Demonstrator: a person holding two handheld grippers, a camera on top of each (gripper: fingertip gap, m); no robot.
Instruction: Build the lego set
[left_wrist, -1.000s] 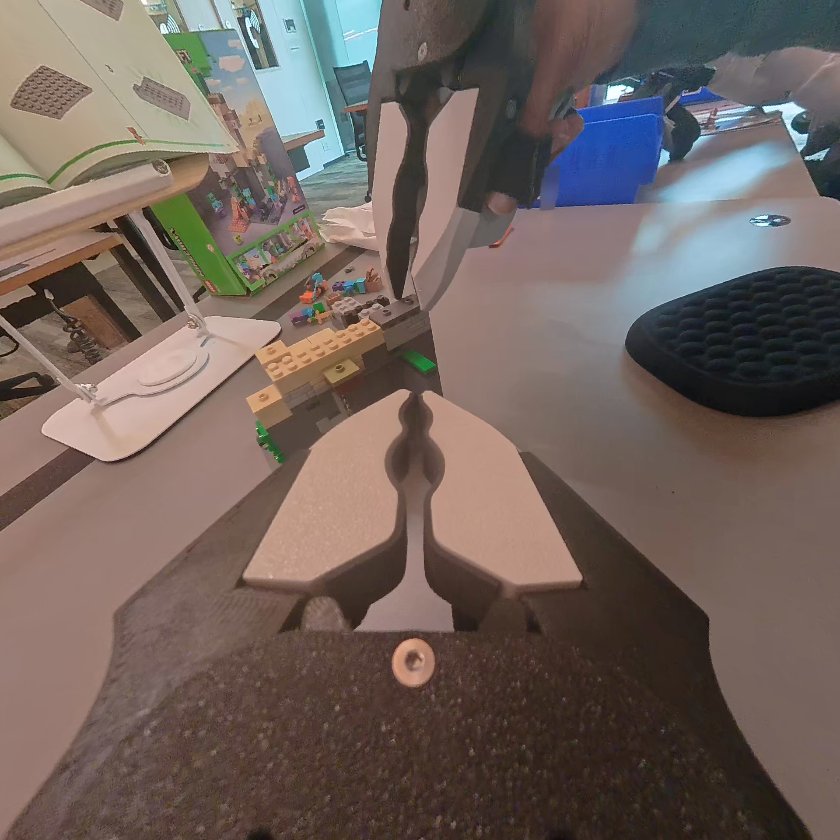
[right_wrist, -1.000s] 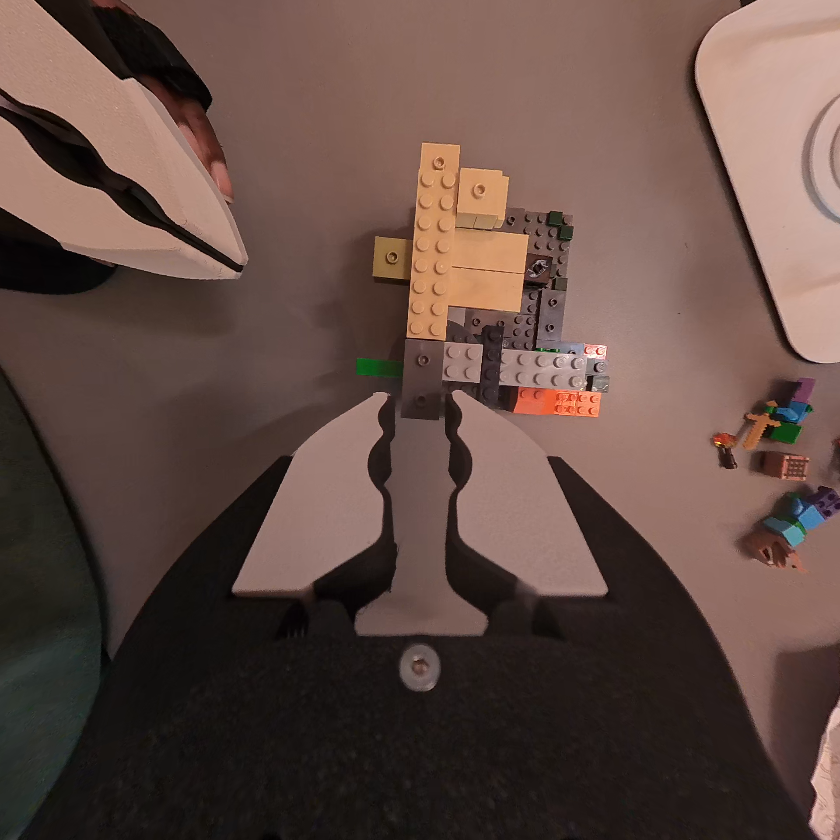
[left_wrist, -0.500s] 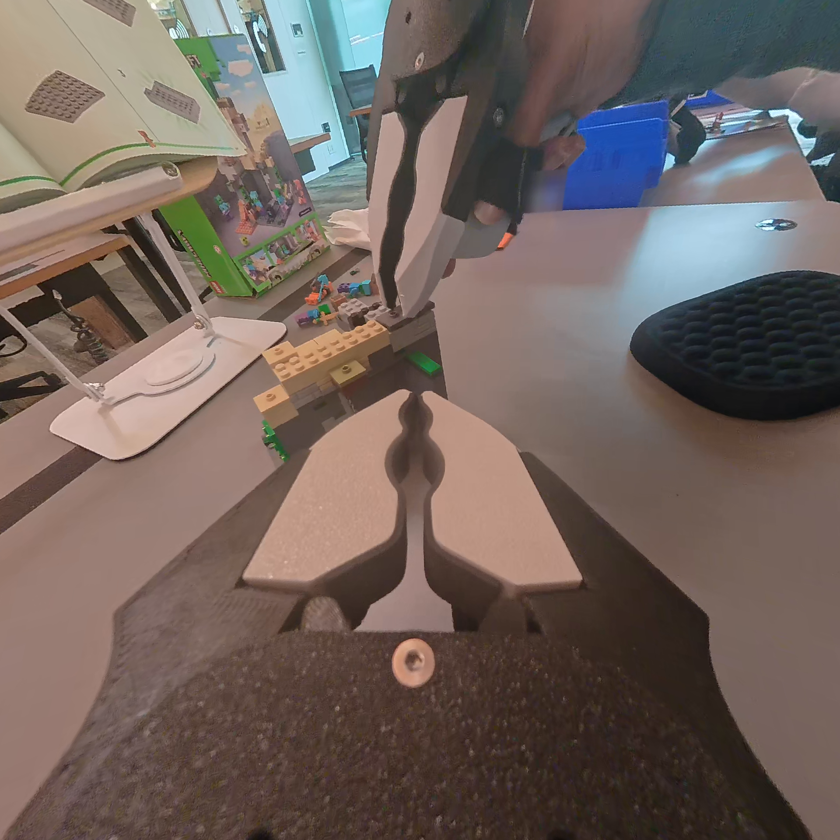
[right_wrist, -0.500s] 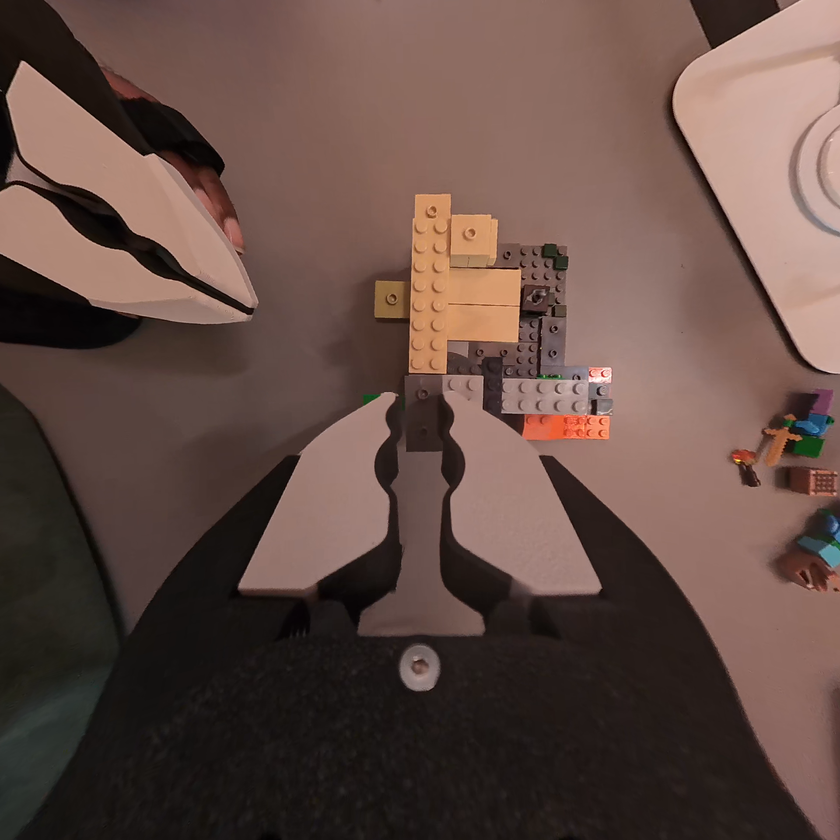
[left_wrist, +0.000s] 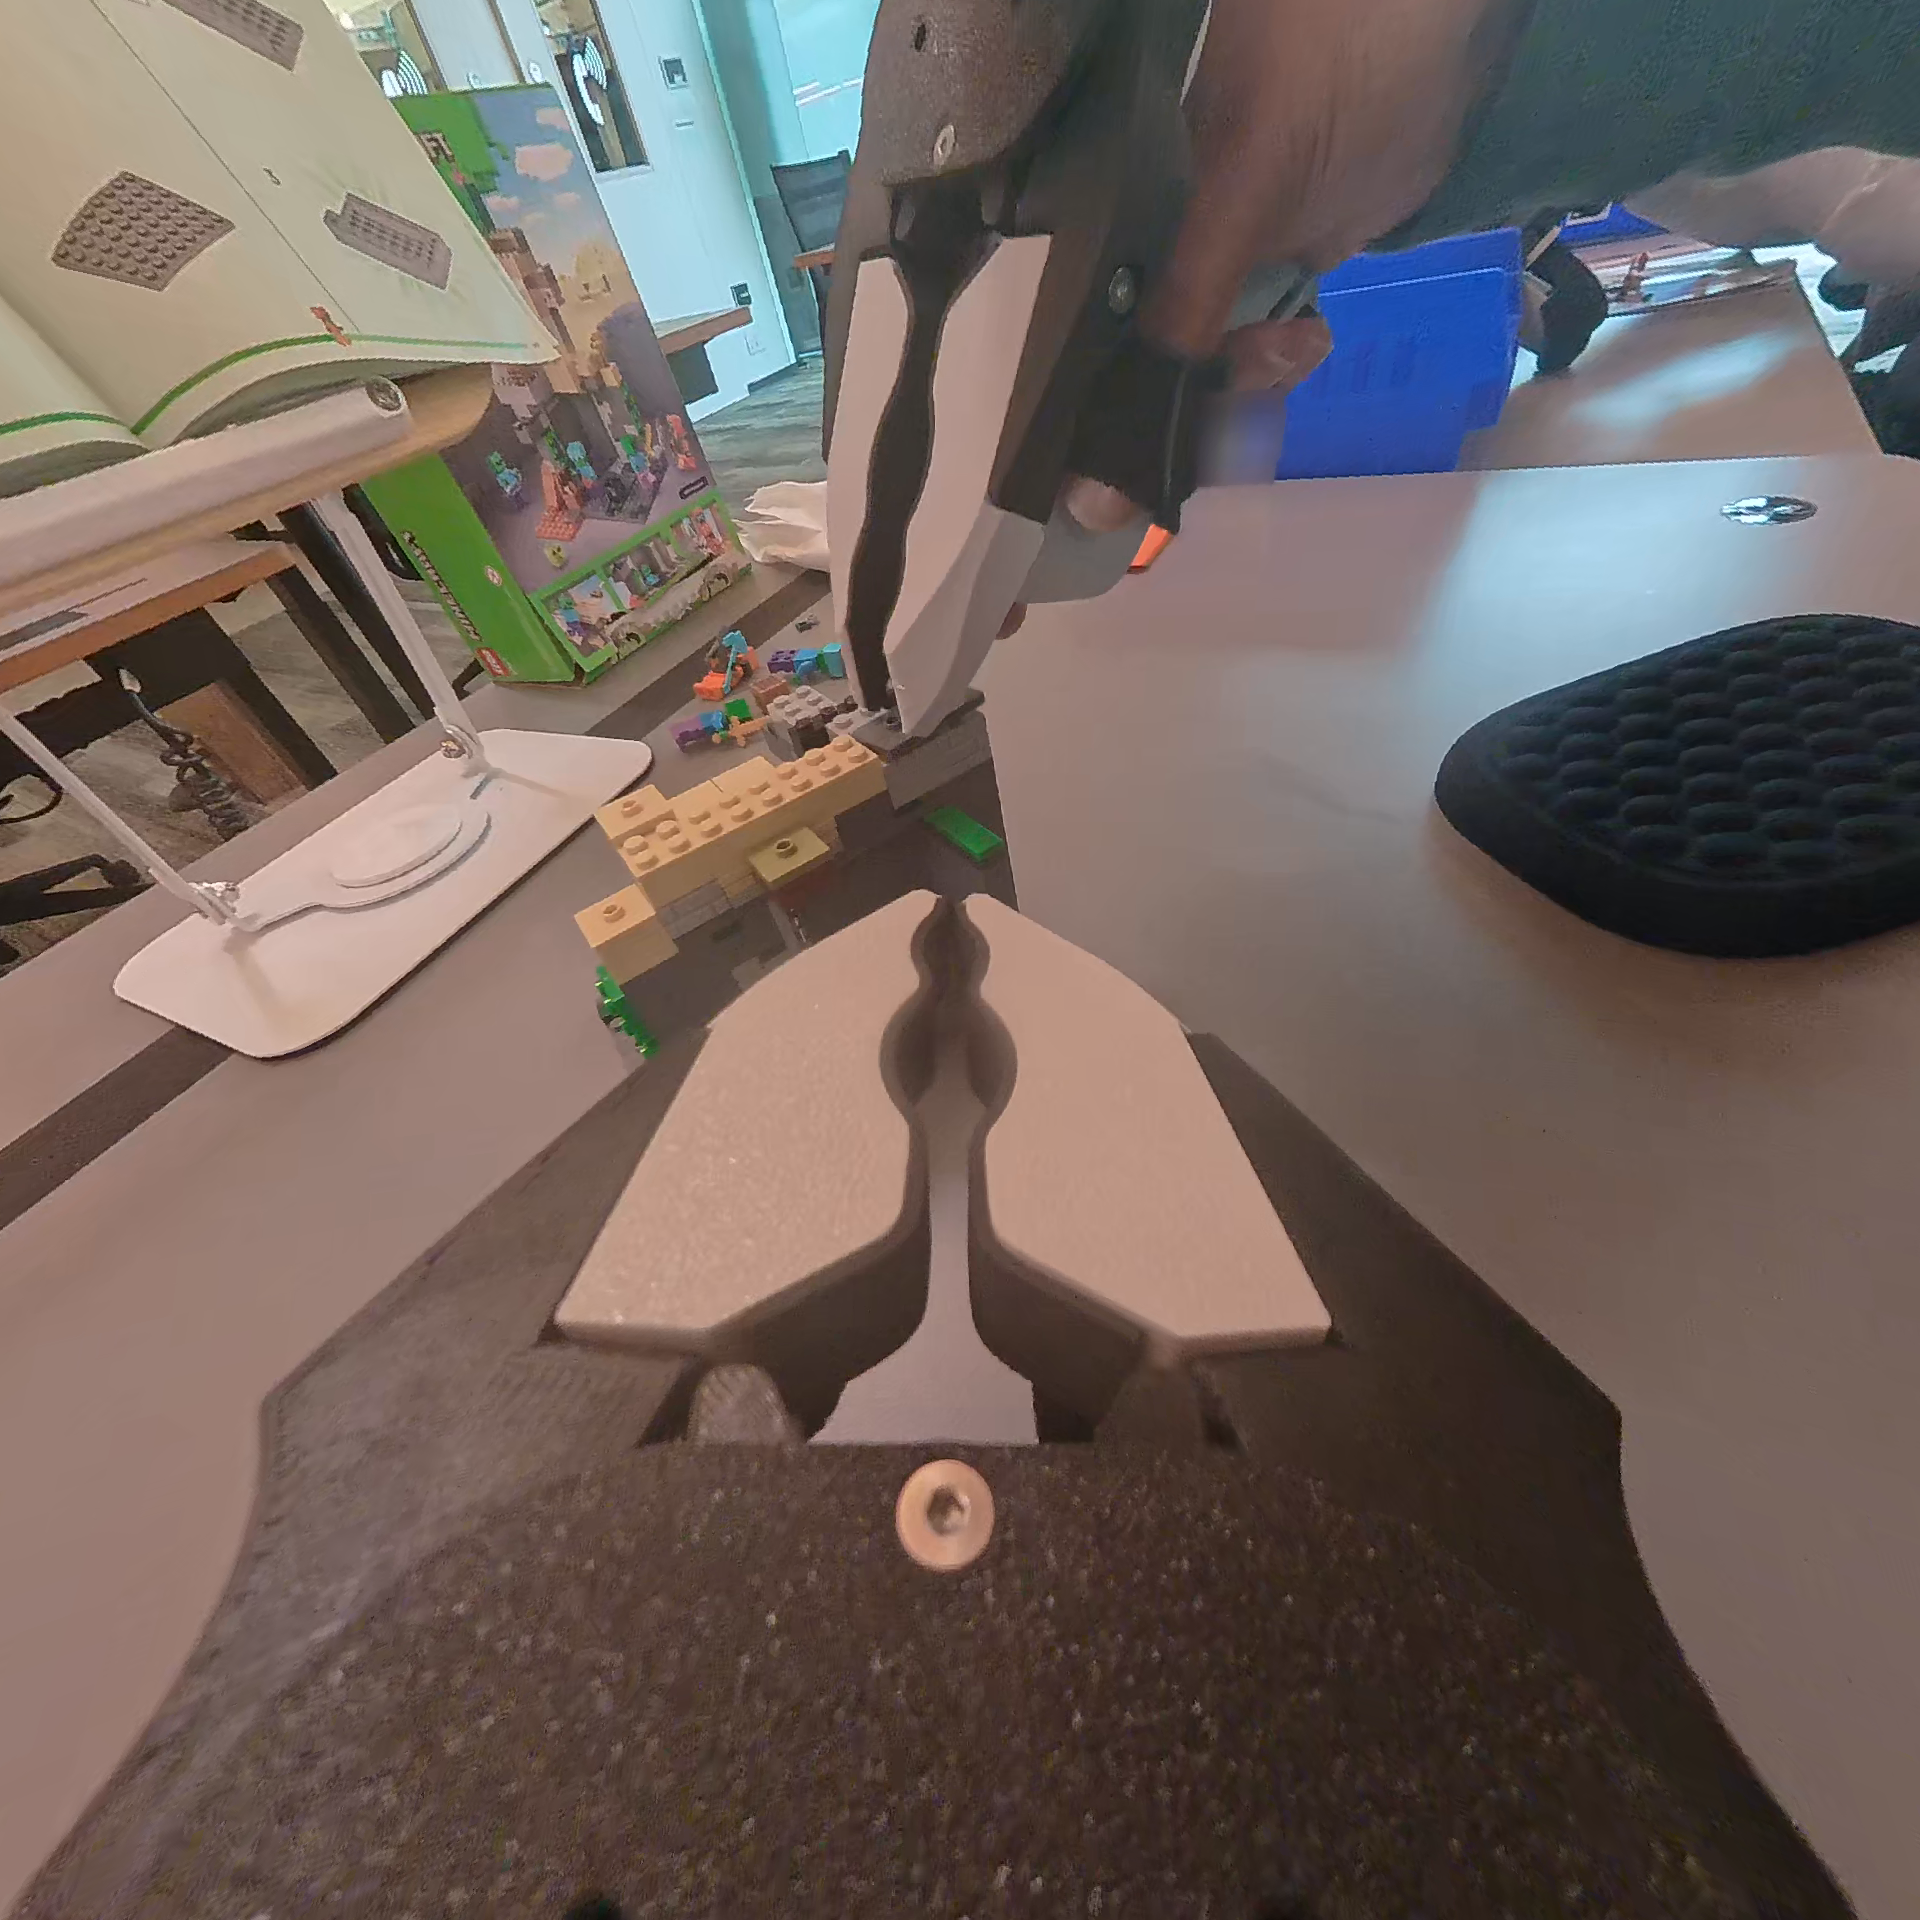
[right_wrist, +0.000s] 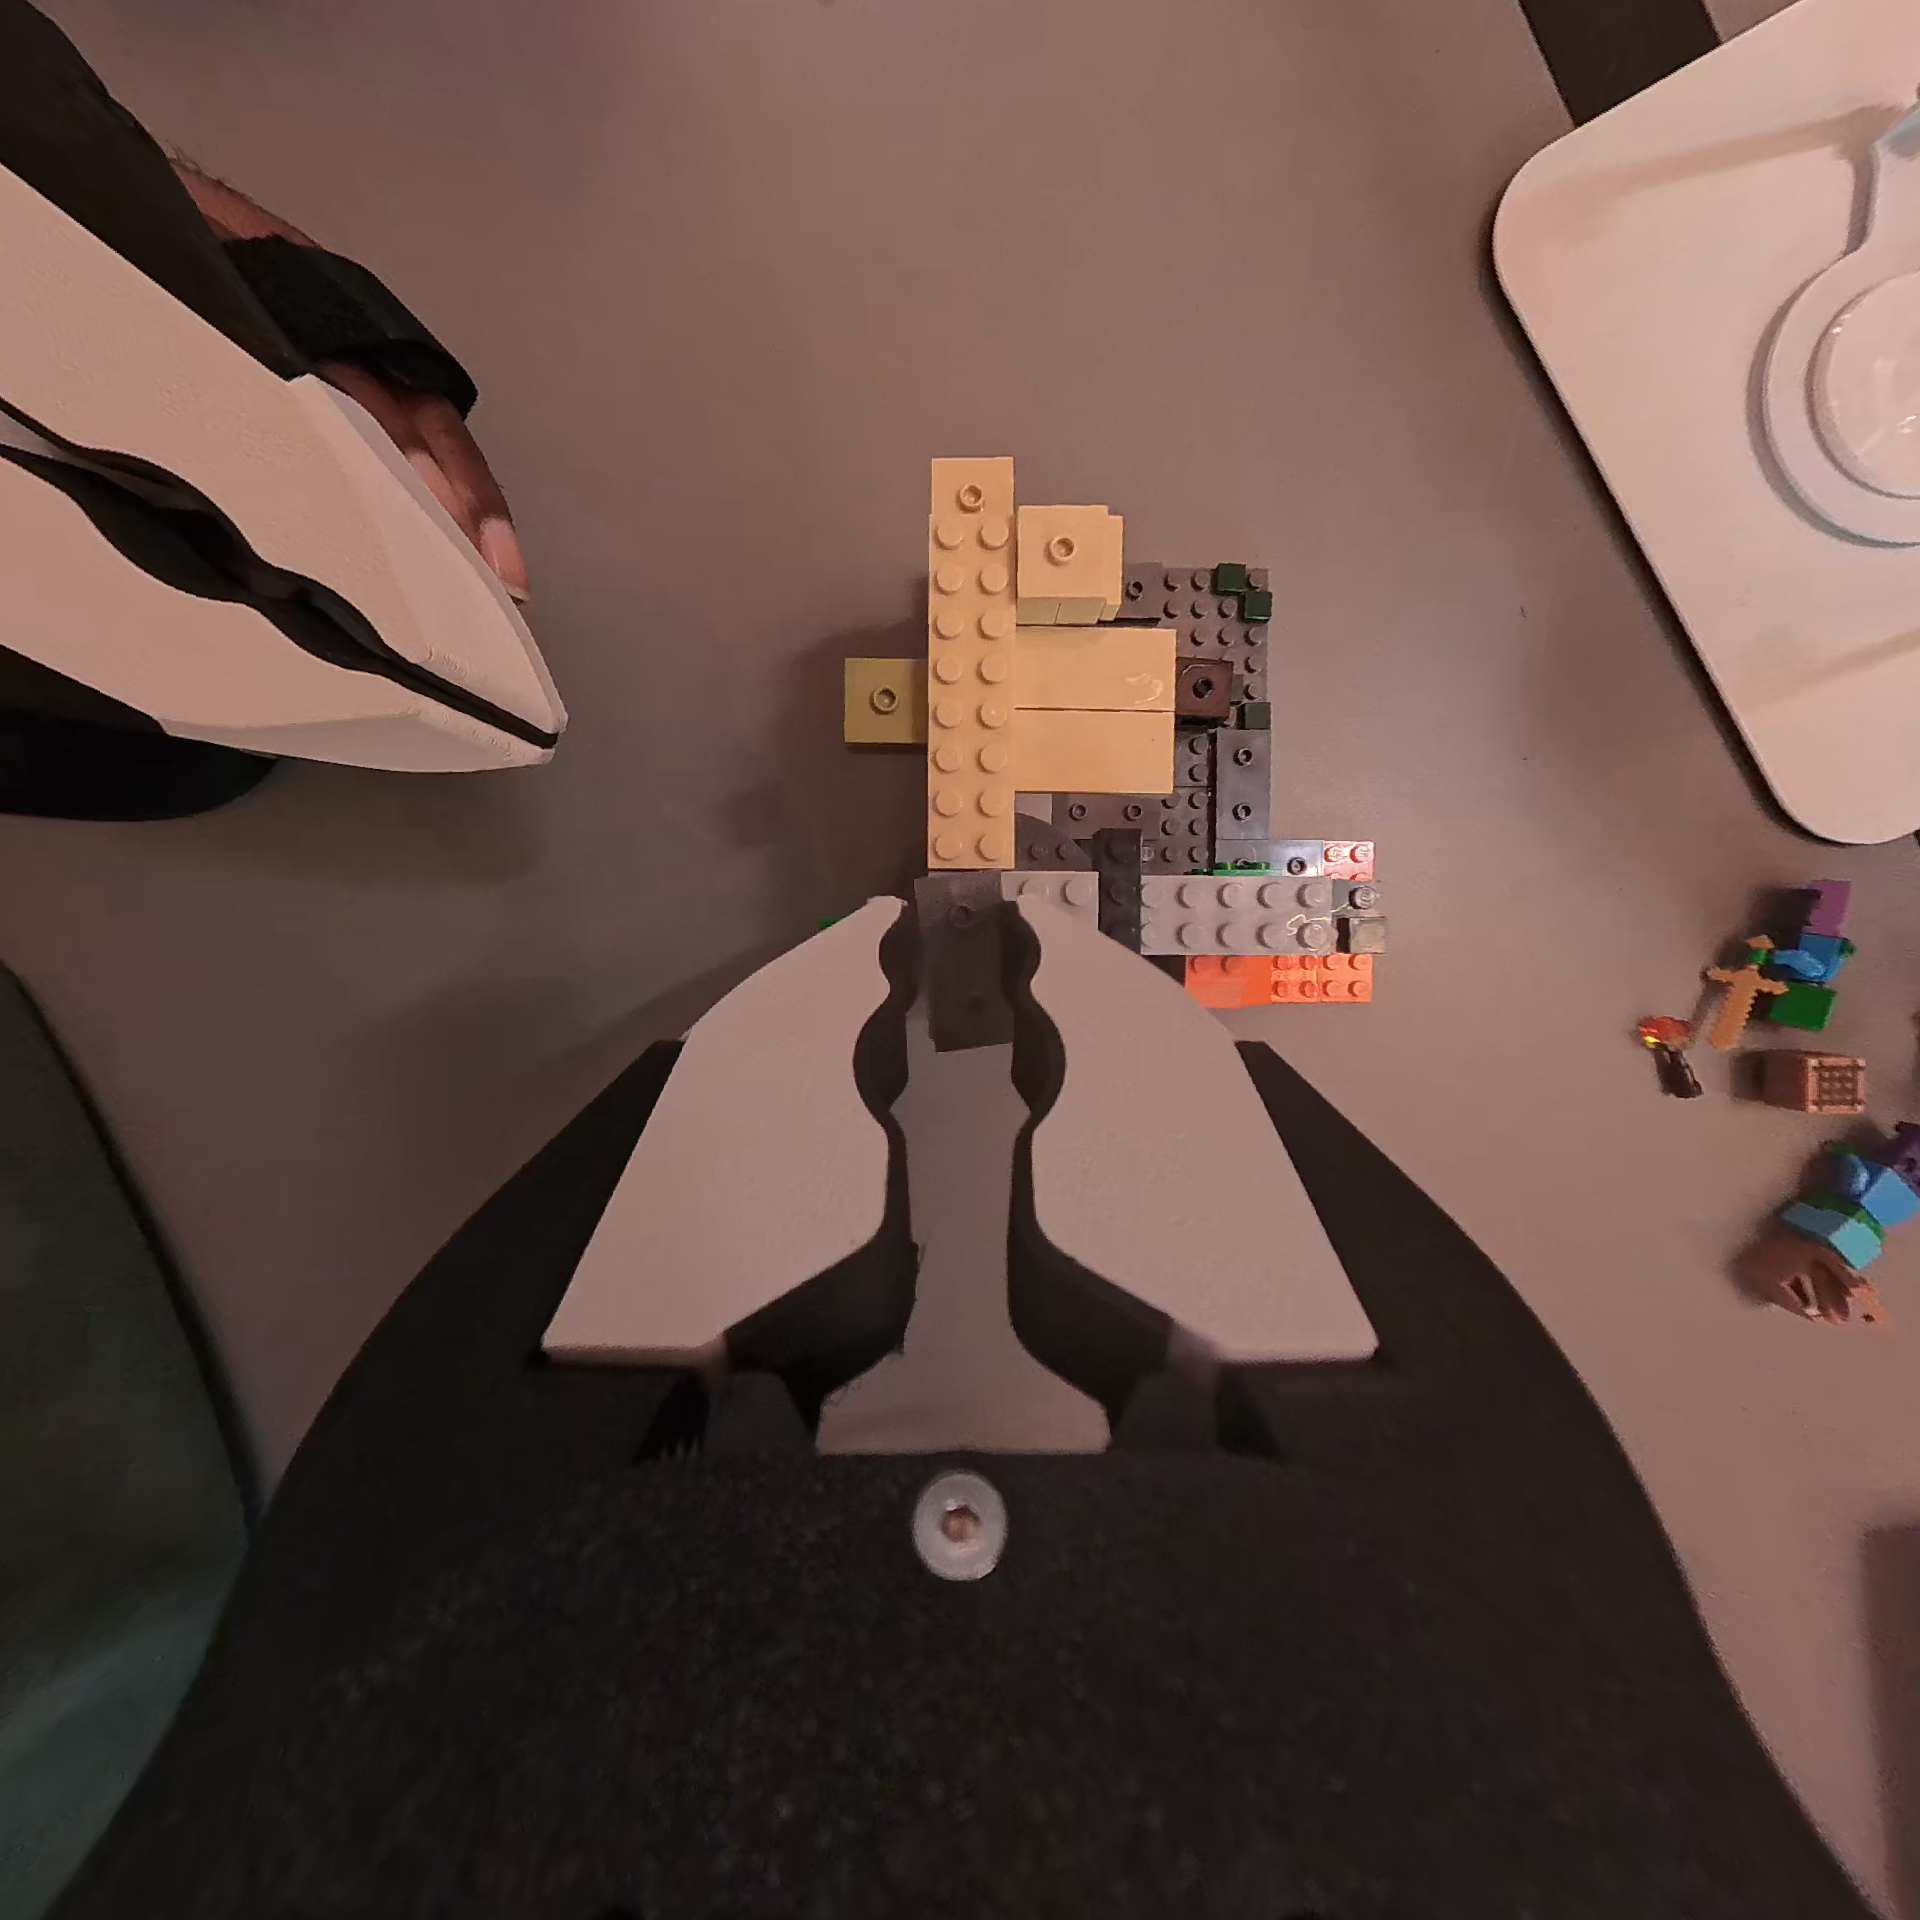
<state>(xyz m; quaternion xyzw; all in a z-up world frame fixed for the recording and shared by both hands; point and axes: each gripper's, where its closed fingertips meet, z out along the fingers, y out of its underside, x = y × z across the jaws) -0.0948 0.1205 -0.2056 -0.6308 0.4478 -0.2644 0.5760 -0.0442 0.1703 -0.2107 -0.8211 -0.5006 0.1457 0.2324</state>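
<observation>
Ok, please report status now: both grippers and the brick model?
Left gripper shut, empty, beside brick model. Right gripper shut on dark grey plate at model's edge.

Printed writing is borne by the green toy box (left_wrist: 540, 447) and a numeral by the open instruction booklet (left_wrist: 208, 208), but none is reproduced here.

Grey table (right_wrist: 727, 260) under brick build (right_wrist: 1091, 727)
</observation>
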